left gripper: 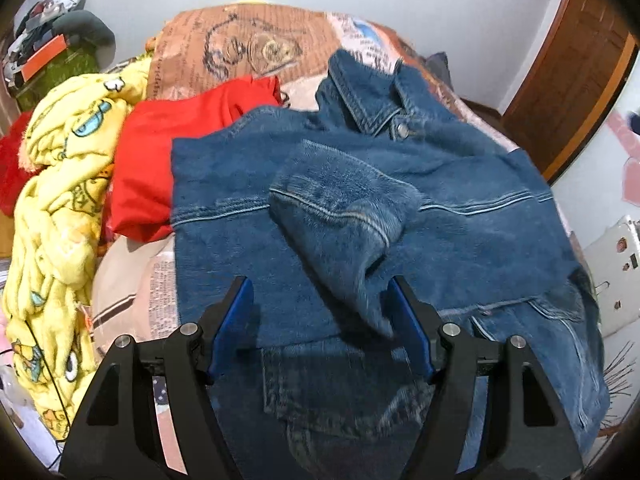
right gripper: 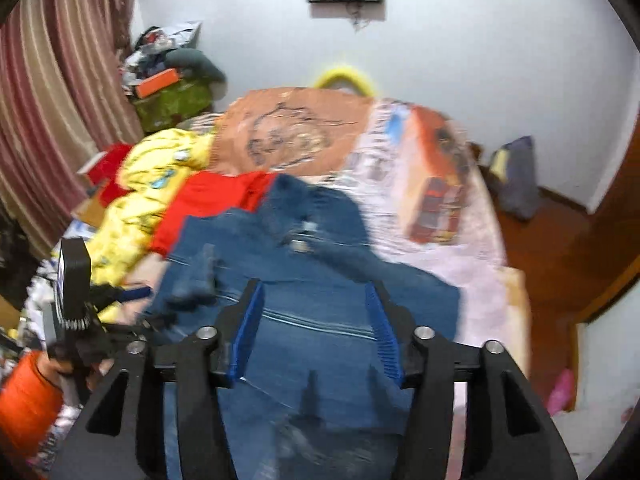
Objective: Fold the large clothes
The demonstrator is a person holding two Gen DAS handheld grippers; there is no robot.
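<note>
A blue denim jacket point(left gripper: 460, 184) lies spread on the bed, collar and button toward the far side. One sleeve point(left gripper: 340, 216) is folded across its middle. My left gripper point(left gripper: 320, 286) hovers just over the jacket with its jaws wide. The sleeve's near end lies against the right blue pad point(left gripper: 408, 320), and the left pad is clear of it. In the right wrist view, the right gripper point(right gripper: 314, 286) stands open above the jacket point(right gripper: 320, 320) with only flat denim below it. The left tool's black body point(right gripper: 74, 276) shows at the left edge.
A red garment point(left gripper: 160, 152) and a yellow cartoon blanket point(left gripper: 64, 184) are piled left of the jacket. The printed bedspread point(right gripper: 424, 224) extends right and far. A person's orange sleeve point(right gripper: 28, 392), a curtain point(right gripper: 48, 112), a cluttered corner point(right gripper: 168, 80) and wooden floor point(right gripper: 552, 248) surround the bed.
</note>
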